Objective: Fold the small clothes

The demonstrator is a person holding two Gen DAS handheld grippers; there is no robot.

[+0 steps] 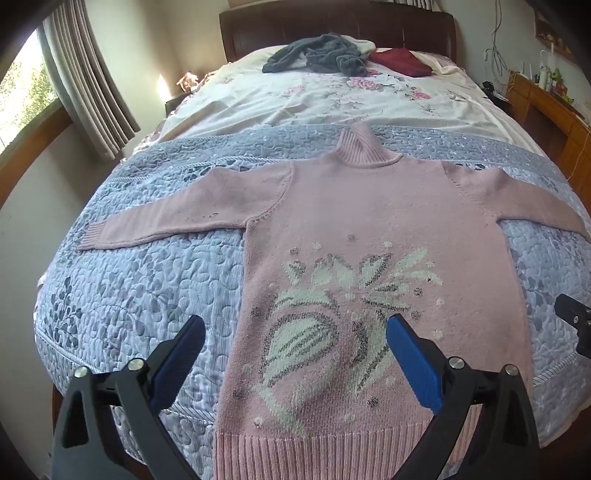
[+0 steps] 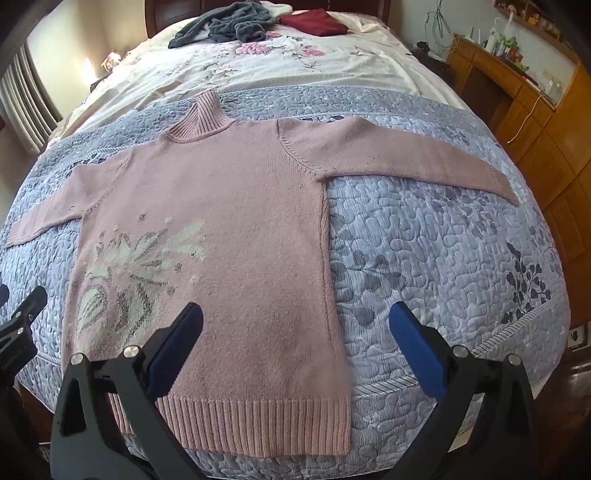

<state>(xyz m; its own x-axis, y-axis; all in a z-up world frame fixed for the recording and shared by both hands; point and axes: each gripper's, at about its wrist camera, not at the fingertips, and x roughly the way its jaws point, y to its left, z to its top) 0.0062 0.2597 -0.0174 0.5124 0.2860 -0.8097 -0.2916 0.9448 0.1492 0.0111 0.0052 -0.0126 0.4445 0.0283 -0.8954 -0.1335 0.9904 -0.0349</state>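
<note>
A pink turtleneck sweater (image 1: 369, 221) (image 2: 229, 206) with a pale floral pattern lies flat, front up, on the blue quilt (image 1: 147, 280) (image 2: 424, 251), both sleeves spread sideways and its ribbed hem nearest me. My left gripper (image 1: 295, 332) hovers open above the sweater's lower left part, with nothing between its blue pads. My right gripper (image 2: 295, 321) hangs open over the lower right side seam, also empty. The right gripper's black body shows at the right edge of the left wrist view, and the left gripper's at the left edge of the right wrist view.
Farther up the bed lie a floral sheet (image 1: 314, 99), a grey garment (image 1: 317, 55) (image 2: 225, 22) and a dark red folded one (image 1: 400, 62) (image 2: 314, 22) by the dark headboard (image 1: 332, 26). A window with curtains (image 1: 85, 81) is left; wooden furniture (image 2: 535, 122) stands right.
</note>
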